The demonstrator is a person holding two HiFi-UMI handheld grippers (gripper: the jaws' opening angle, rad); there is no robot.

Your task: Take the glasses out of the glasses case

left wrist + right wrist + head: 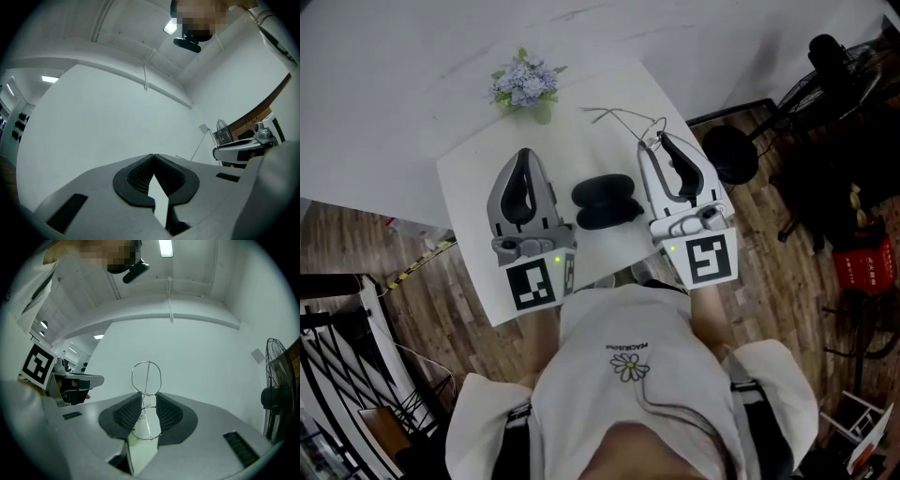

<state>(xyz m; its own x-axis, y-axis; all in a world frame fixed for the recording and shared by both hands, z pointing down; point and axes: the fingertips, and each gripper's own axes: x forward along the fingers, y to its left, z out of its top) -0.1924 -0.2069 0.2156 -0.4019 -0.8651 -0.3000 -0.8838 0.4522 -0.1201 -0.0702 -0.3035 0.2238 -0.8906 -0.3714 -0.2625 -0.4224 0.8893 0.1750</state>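
Head view is giving only a thin trace of the glasses (617, 114). A fine wire frame is sticking out from the tip of the right gripper (660, 141) above the white table (467, 202), and the lenses are too faint to make out. Right gripper view is showing the grip more clearly: the ribbed pads (124, 416) are pressing on the wire frame from both sides. One rim loop is standing above the jaws and the other is sitting low between them.

The black glasses case (605, 200) is lying on the table between the two grippers, apart from both. I cannot tell whether its lid is open. The left gripper (525, 155) is carrying nothing, and its jaws are meeting at the tips. The person's hands are hiding under the marker cubes (708, 261), and the white shirt (628, 375) is covering the near table edge.

A small pot of pale blue flowers (525, 84) is standing at the far side of the table. Wooden floor (412, 291) is surrounding the table, a white wall is rising behind it, and a dark standing fan (276, 390) is showing at the right.
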